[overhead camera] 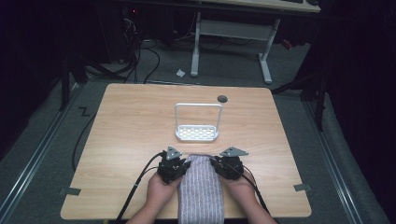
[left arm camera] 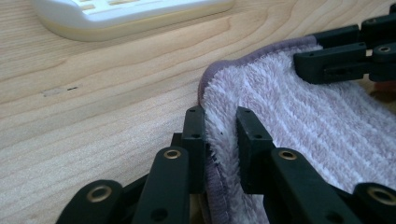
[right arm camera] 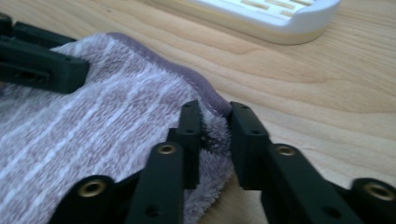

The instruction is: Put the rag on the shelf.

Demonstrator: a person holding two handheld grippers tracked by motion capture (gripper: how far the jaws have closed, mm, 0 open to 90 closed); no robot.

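One table (overhead camera: 126, 140), one fuzzy lilac striped towel (overhead camera: 201, 186) folded long at its near edge, one white rack (overhead camera: 197, 133) behind it. Two grippers: left (overhead camera: 186, 164) and right (overhead camera: 215, 163) each pinch a far towel corner.

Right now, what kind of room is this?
Probably a lab or workshop: a wooden table stands on grey carpet, black cables trail across the floor, and a desk frame stands behind.

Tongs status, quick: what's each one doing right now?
Left tongs: shut on the lilac striped terry towel.
Right tongs: shut on the same towel's corner.
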